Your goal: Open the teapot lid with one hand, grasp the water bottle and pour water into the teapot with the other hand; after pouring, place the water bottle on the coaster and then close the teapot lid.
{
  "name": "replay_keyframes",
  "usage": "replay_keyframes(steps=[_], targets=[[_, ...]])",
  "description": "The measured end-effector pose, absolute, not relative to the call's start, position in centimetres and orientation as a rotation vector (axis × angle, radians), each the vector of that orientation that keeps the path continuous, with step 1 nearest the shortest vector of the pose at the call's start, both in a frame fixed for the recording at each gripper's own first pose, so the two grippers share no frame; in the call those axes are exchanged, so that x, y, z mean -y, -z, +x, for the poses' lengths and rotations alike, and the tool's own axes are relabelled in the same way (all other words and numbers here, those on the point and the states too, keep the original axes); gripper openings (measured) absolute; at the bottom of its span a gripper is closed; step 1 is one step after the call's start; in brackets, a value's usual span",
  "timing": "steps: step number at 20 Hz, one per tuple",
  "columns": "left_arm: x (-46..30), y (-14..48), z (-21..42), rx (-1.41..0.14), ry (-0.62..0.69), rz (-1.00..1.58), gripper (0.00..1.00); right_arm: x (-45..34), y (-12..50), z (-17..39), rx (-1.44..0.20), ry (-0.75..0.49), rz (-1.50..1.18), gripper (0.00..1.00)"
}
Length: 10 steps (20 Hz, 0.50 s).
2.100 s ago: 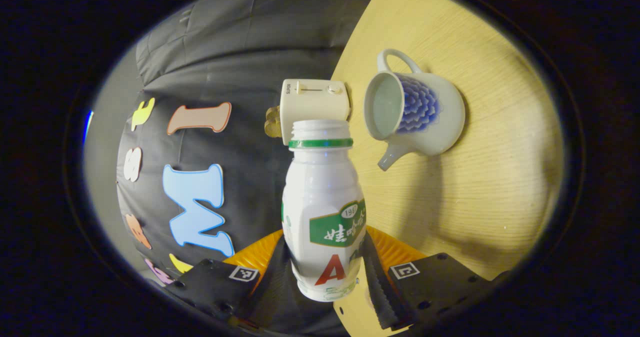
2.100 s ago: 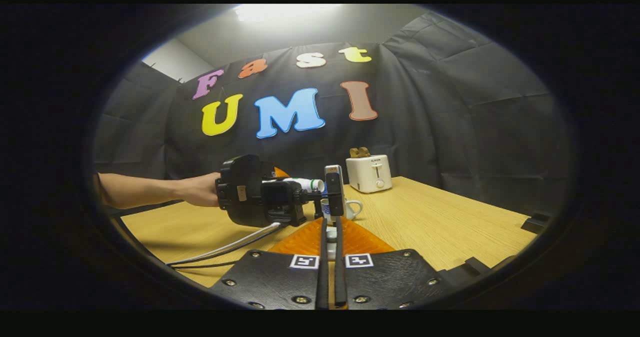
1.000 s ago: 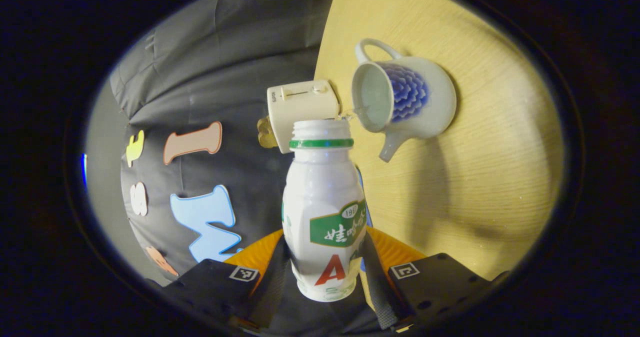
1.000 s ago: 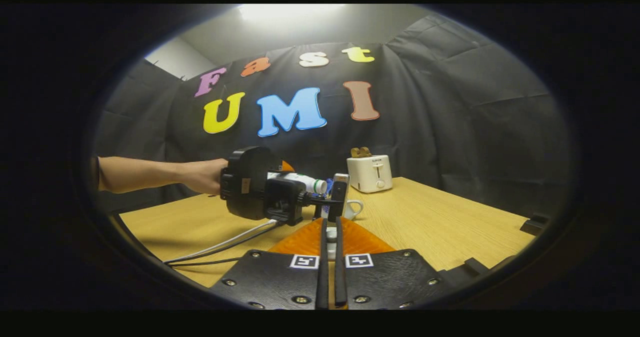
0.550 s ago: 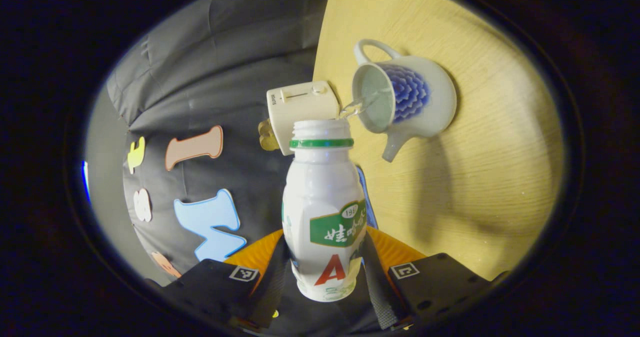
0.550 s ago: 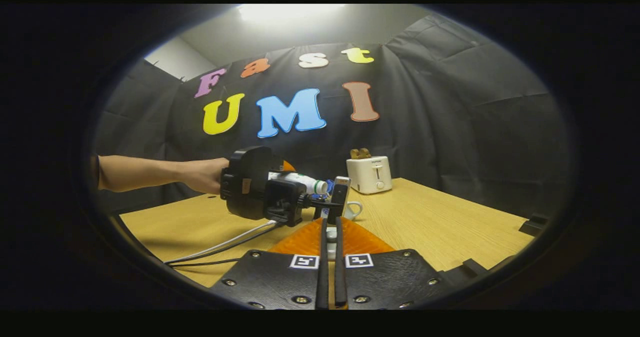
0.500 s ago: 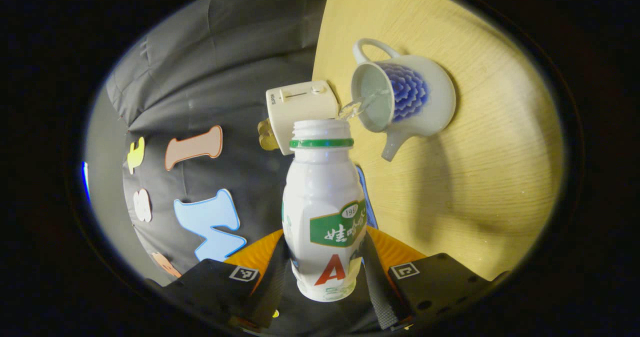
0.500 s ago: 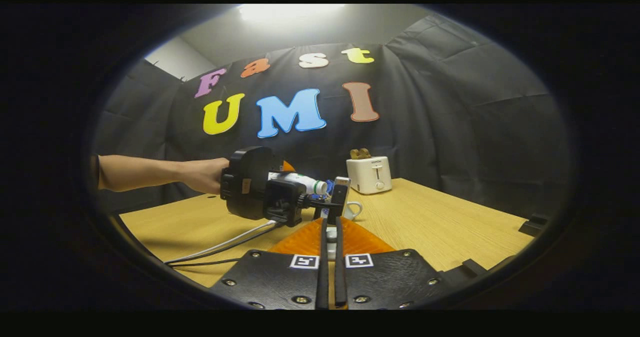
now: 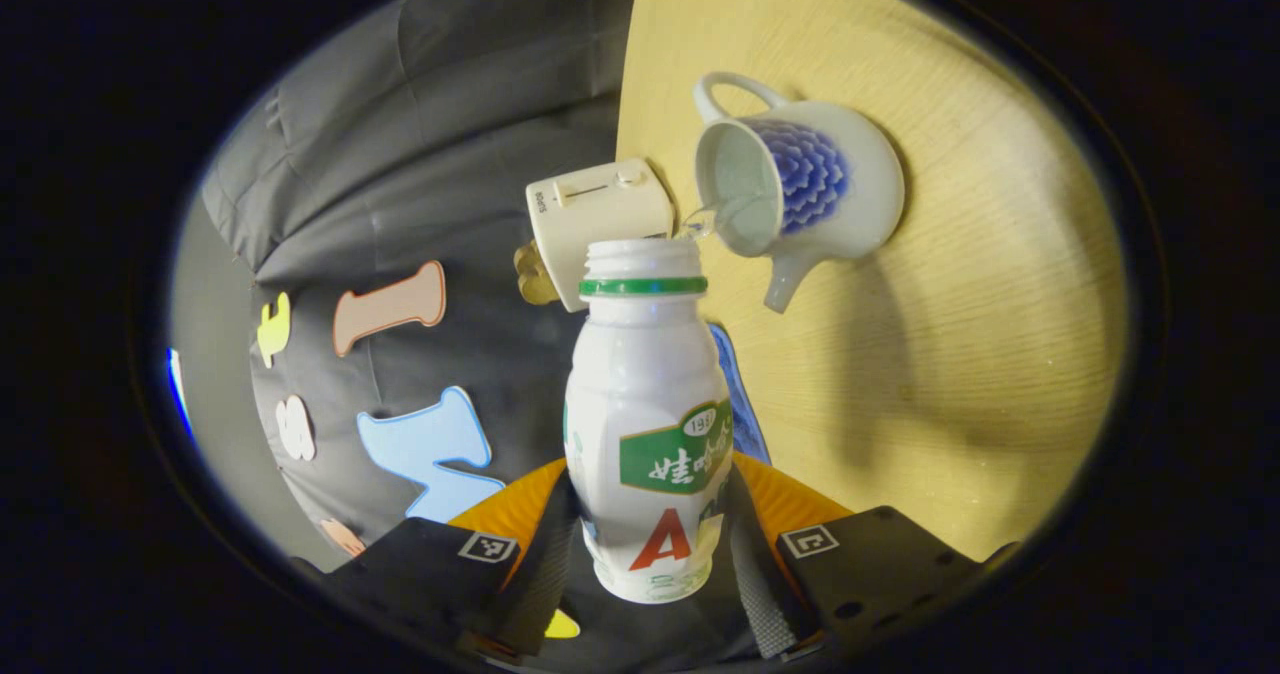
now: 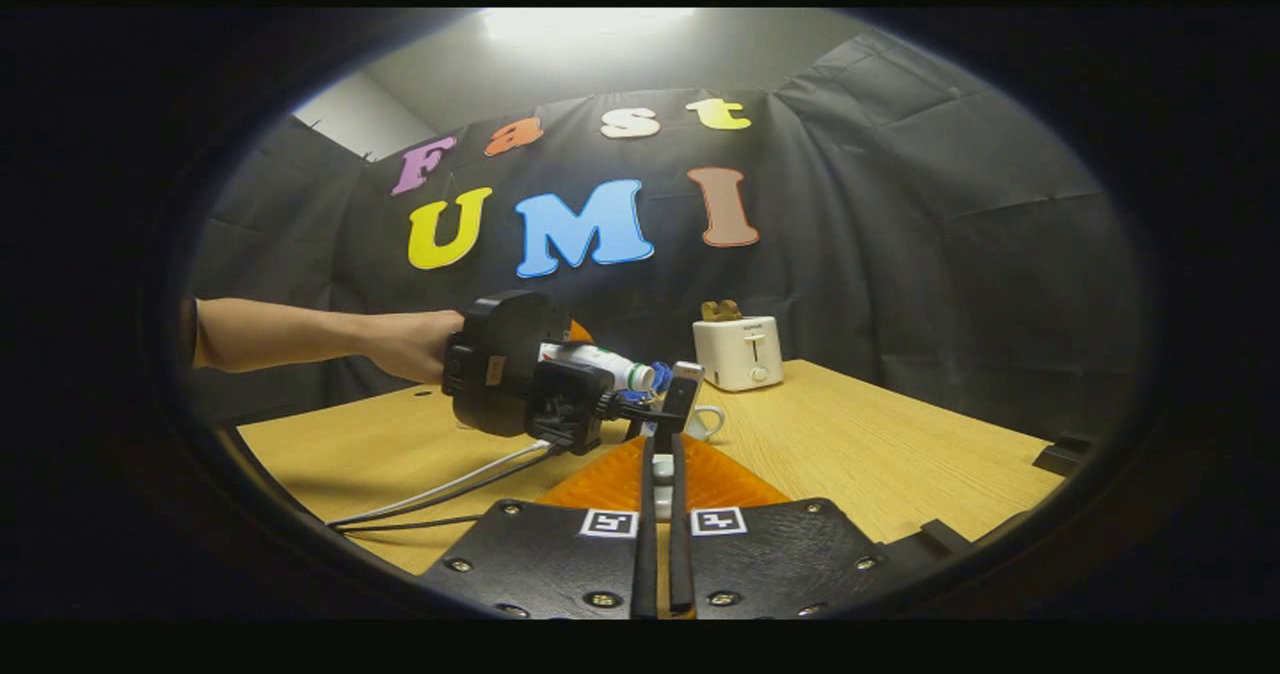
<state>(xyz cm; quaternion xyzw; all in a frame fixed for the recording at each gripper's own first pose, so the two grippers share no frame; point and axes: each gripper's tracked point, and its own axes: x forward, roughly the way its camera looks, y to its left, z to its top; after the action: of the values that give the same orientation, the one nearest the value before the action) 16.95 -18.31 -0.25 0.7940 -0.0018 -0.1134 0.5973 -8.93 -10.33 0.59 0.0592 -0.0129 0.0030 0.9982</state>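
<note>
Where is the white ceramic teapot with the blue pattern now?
In the left gripper view, the white ceramic teapot with the blue pattern stands on the wooden table, upper right of the white plastic bottle's mouth, beside the white toaster.

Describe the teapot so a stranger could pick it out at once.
On the wooden table, near the white toaster at the back wall, stands the teapot. It is white with a blue scale pattern, loop handle, short spout, and its lid off.

I am working in a recording booth, not a real kitchen: black cloth (image 10: 900,204) hangs as the wall behind a plain wooden table (image 10: 880,454). On the table stands a white toaster (image 10: 740,352), as a household prop.
</note>
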Motion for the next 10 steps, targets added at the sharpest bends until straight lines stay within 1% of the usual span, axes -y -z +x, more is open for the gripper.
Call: replay_keyframes(steps=[1,2,6,7,8,9,10], targets=[[18.63,0.22,16.71,0.008,0.265,1.85,0.81,10.31,-0.58,-9.0,0.026,-0.006,0.117,0.05],[18.69,0.09,16.61,0.013,0.266,1.855,0.81,10.32,-0.54,-9.02,0.027,-0.006,0.116,0.0],[19.13,0.07,16.31,0.014,0.276,1.891,0.81,10.39,-0.73,-9.05,0.029,-0.005,0.119,0.0],[19.11,0.13,16.37,0.015,0.277,1.9,0.81,10.35,-0.65,-9.05,0.031,-0.005,0.117,0.05],[19.1,0.1,16.47,0.018,0.278,1.906,0.81,10.34,-0.68,-9.06,0.031,-0.006,0.116,0.05],[19.28,0.04,16.43,0.022,0.28,1.909,0.81,10.29,-0.67,-9.05,0.03,-0.007,0.117,0.0],[19.37,0.07,16.44,0.023,0.281,1.913,0.81,10.27,-0.64,-9.06,0.028,-0.008,0.118,0.0]])
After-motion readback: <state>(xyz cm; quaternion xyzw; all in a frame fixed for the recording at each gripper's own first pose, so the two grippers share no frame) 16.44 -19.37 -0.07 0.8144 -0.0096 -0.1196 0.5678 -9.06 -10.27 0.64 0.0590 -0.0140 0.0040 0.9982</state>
